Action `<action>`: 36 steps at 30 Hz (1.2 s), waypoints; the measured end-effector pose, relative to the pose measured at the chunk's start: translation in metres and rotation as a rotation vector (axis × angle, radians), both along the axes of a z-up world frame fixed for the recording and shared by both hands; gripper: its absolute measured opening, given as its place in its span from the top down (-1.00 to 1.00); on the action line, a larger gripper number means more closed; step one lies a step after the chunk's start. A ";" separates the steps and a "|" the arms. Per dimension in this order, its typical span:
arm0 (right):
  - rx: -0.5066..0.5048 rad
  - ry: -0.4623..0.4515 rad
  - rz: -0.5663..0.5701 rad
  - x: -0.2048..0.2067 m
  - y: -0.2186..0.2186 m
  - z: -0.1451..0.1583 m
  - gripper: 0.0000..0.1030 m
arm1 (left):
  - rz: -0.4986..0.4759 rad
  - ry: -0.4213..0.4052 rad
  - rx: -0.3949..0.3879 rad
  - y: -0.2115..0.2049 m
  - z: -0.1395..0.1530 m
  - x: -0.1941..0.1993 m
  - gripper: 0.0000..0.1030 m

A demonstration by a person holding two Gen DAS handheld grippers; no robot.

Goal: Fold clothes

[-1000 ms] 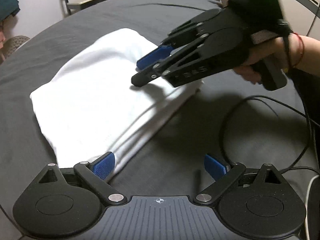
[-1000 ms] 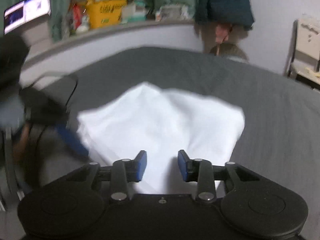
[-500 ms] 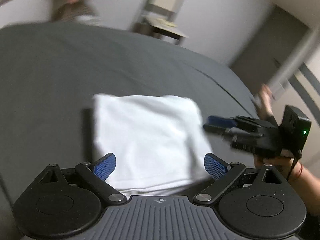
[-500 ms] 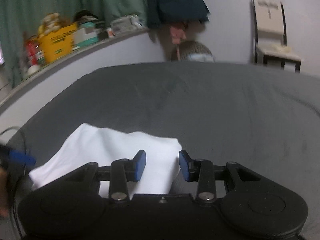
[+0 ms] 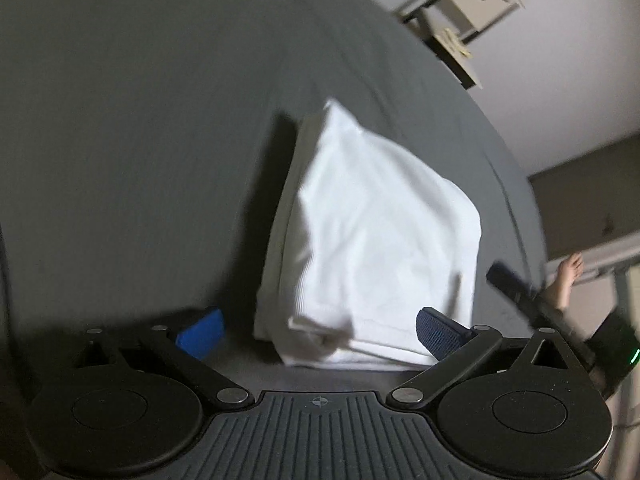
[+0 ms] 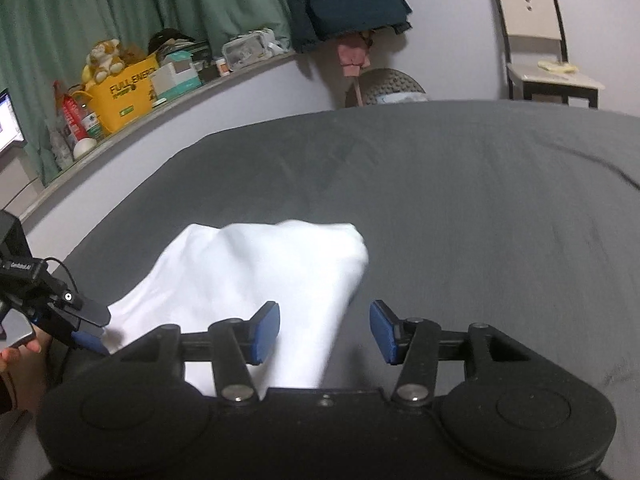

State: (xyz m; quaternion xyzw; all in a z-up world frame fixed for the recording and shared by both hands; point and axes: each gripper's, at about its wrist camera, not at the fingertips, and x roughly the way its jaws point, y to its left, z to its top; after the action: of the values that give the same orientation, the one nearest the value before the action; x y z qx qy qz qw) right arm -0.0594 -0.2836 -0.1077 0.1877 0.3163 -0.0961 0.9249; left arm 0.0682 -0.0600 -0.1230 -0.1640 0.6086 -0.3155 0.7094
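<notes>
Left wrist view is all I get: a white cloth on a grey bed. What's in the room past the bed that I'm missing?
Observer: A green curtain hangs along the far wall, behind a long shelf.
Operator: Anything on that shelf?
Observer: A yellow box with a plush toy sitting on top of it.
Operator: The other tool is just a blur at my edge. Is it gripping the cloth?
Observer: No. The right gripper has its jaws open, and the cloth lies loose beneath them.
</notes>
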 end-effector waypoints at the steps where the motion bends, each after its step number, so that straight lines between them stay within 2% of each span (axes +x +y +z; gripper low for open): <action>1: 0.021 0.000 -0.009 -0.001 -0.003 -0.002 0.05 | 0.008 0.031 -0.010 0.000 -0.005 0.000 -1.00; 8: 0.172 -0.035 -0.031 0.007 -0.032 -0.015 0.04 | 0.046 0.098 -0.108 -0.001 -0.023 0.006 -1.00; 12: 0.337 -0.051 -0.070 0.020 -0.057 -0.032 0.05 | 0.069 0.102 -0.141 -0.009 -0.032 0.008 -1.00; 14: 0.388 -0.046 -0.070 0.029 -0.064 -0.039 0.05 | 0.062 0.094 -0.148 -0.015 -0.034 0.008 -1.00; 17: 0.502 -0.032 -0.049 0.043 -0.075 -0.052 -0.10 | 0.054 0.100 -0.162 -0.022 -0.037 0.006 -0.99; 18: 0.551 -0.025 -0.041 0.048 -0.078 -0.058 -0.22 | 0.049 0.099 -0.158 -0.024 -0.038 0.006 -0.99; 19: 0.600 -0.017 -0.034 0.052 -0.082 -0.064 -0.25 | 0.044 0.099 -0.157 -0.027 -0.039 0.006 -0.99; 25: 0.718 -0.048 0.001 0.071 -0.084 -0.081 -0.29 | 0.020 0.072 -0.144 -0.036 -0.040 0.003 -0.93; 27: 0.699 -0.060 0.002 0.074 -0.081 -0.081 -0.29 | 0.020 0.047 -0.124 -0.037 -0.040 0.001 -0.69; 28: 0.686 -0.063 0.001 0.073 -0.080 -0.080 -0.27 | 0.023 0.040 -0.115 -0.036 -0.041 0.001 -0.64; 29: 0.672 -0.066 0.000 0.073 -0.078 -0.079 -0.22 | 0.028 0.033 -0.102 -0.034 -0.041 0.000 -0.47; 30: 0.662 -0.074 -0.007 0.070 -0.077 -0.079 -0.11 | 0.034 0.024 -0.086 -0.031 -0.039 0.001 -0.12; 31: 0.652 -0.082 -0.014 0.067 -0.076 -0.078 -0.03 | 0.042 0.013 -0.067 -0.029 -0.039 0.001 0.13; 32: 0.641 -0.091 -0.021 0.064 -0.075 -0.077 0.01 | 0.051 0.011 -0.061 -0.027 -0.040 0.001 0.25; 34: 0.628 -0.107 -0.034 0.060 -0.072 -0.075 0.11 | 0.053 0.017 -0.071 -0.025 -0.042 0.001 0.33; 36: 0.622 -0.131 -0.047 0.054 -0.071 -0.072 0.15 | 0.022 -0.026 -0.053 -0.029 -0.037 -0.002 0.38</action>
State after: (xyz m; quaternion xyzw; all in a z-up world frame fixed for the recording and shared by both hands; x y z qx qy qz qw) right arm -0.0050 -0.3545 -0.1792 0.4743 0.2657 -0.0036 0.8393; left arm 0.0663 -0.0886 -0.1602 -0.1856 0.5888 -0.3257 0.7161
